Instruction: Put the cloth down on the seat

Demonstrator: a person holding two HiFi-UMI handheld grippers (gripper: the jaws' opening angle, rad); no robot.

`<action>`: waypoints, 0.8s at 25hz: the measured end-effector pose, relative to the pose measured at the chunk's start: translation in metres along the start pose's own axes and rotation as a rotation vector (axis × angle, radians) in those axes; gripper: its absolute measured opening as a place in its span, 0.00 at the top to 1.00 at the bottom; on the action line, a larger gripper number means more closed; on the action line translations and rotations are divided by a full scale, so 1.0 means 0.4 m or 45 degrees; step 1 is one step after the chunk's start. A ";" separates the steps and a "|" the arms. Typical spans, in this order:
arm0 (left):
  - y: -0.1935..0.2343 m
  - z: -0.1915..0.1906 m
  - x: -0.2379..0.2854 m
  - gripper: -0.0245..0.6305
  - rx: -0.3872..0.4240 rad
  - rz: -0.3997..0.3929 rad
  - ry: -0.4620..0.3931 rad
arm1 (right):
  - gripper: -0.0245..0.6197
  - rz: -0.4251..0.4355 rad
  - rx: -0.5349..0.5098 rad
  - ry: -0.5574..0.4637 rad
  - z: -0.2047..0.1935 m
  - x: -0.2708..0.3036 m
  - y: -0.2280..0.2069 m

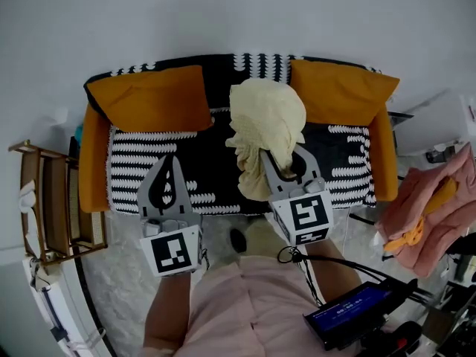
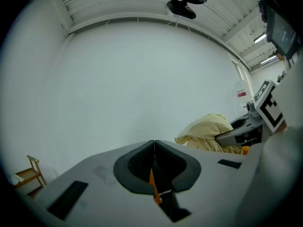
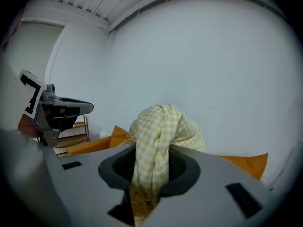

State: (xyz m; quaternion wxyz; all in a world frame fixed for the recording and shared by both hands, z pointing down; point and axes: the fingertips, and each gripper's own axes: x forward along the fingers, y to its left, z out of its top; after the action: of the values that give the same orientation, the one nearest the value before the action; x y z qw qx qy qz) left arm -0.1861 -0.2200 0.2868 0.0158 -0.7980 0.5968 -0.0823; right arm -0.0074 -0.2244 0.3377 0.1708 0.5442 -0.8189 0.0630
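A pale yellow checked cloth [image 1: 264, 129] hangs bunched above the black-and-white striped seat [image 1: 186, 162] of an orange sofa. My right gripper [image 1: 265, 156] is shut on the cloth [image 3: 158, 141], which drapes over and between its jaws. The same cloth [image 2: 208, 132] shows at the right of the left gripper view. My left gripper [image 1: 170, 161] is shut with nothing in it, held over the seat's left half; its jaws meet in a thin line [image 2: 154, 148].
Two orange cushions [image 1: 160, 97] [image 1: 338, 88] lean on the sofa back against a white wall. A wooden rack [image 1: 44, 199] stands at the left. Pink and orange cloths [image 1: 431, 207] lie piled at the right. A blue device [image 1: 353, 311] with cables hangs by the person's waist.
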 end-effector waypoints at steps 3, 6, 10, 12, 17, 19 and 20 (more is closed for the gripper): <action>-0.016 -0.030 0.054 0.95 0.010 -0.016 0.034 | 0.80 0.009 0.008 0.035 -0.032 0.051 -0.028; -0.025 -0.078 0.127 0.95 0.007 -0.032 0.081 | 0.80 0.012 0.027 0.080 -0.077 0.119 -0.062; -0.036 -0.164 0.204 0.95 -0.004 -0.049 0.169 | 0.80 0.014 0.082 0.168 -0.157 0.197 -0.098; -0.044 -0.202 0.239 0.95 0.000 -0.059 0.198 | 0.79 0.021 0.099 0.203 -0.194 0.233 -0.112; -0.067 -0.285 0.323 0.95 -0.030 -0.082 0.244 | 0.79 0.046 0.119 0.280 -0.294 0.315 -0.128; -0.081 -0.316 0.346 0.95 -0.035 -0.099 0.271 | 0.79 0.055 0.130 0.311 -0.338 0.344 -0.132; -0.089 -0.333 0.356 0.95 -0.036 -0.108 0.288 | 0.79 0.059 0.135 0.326 -0.359 0.359 -0.135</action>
State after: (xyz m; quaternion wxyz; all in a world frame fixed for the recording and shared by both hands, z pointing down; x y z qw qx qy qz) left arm -0.1334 -0.3363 0.4385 -0.0662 -0.8083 0.5616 -0.1640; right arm 0.0219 -0.3291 0.5174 0.2433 0.5209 -0.7983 0.1792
